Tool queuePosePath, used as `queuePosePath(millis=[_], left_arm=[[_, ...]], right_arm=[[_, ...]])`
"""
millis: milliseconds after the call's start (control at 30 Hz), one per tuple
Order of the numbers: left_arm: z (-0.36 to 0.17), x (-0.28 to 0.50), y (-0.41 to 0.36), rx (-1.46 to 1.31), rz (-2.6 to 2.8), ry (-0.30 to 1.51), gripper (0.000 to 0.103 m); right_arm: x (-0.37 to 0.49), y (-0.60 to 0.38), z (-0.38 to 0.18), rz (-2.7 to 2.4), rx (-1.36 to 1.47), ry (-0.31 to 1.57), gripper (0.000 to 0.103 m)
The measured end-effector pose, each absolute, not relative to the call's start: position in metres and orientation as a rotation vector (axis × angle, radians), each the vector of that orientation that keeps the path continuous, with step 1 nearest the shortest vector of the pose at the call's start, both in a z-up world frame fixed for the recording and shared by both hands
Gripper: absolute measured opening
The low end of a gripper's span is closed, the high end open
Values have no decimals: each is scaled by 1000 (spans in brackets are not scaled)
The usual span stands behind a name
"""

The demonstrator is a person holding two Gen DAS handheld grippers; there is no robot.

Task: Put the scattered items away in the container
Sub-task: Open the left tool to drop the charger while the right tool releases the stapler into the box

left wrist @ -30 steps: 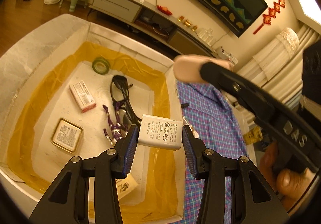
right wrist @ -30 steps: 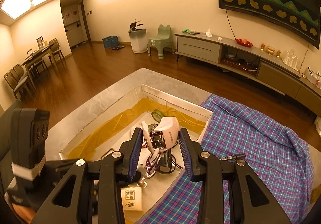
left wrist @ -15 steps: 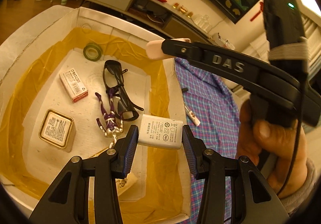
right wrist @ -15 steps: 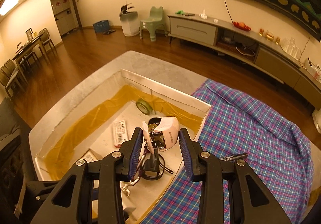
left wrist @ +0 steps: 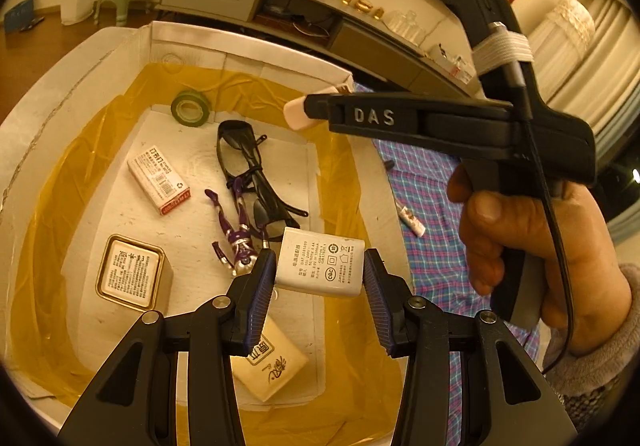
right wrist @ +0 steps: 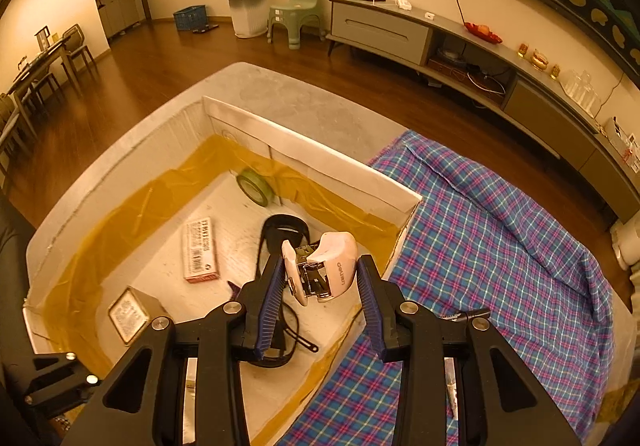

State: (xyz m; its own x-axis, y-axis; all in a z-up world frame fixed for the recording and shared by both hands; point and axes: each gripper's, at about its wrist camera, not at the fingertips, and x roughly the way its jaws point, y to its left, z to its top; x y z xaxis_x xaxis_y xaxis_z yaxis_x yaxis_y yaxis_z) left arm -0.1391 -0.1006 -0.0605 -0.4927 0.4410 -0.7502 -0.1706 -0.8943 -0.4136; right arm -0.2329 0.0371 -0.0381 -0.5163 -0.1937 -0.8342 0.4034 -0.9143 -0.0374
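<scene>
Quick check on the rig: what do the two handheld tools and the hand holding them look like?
Both tools, left and right, are matte black plastic with ribbed blue finger pads and silver pivot screws. The right one bears raised "DAS" lettering, a green LED, a white strap and a black cable. The bare hand wears a fuzzy grey sleeve.

Left claw (left wrist: 319, 278) and white charger (left wrist: 320, 263) are covering part of the purple figurine (left wrist: 236, 236) and cream packet (left wrist: 272, 364) near the box's (left wrist: 248, 46) near edge. Right claw (right wrist: 322, 288) is blocking most of the black glasses (right wrist: 282, 228). Tin (right wrist: 127, 312) label is reading too small.
</scene>
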Motion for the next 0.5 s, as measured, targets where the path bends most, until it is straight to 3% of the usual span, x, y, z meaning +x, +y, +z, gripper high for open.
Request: queuePosePath(millis=[133,500], left_arm=[[-65,-143,-98,-1375,2394,-400,55],[-58,-144,-109,-1358,2394,-460,57]], right_arm=[[-236,37,-41,-2444,1309,323,40],[-230,44,-33,-2457,1280,266,41]])
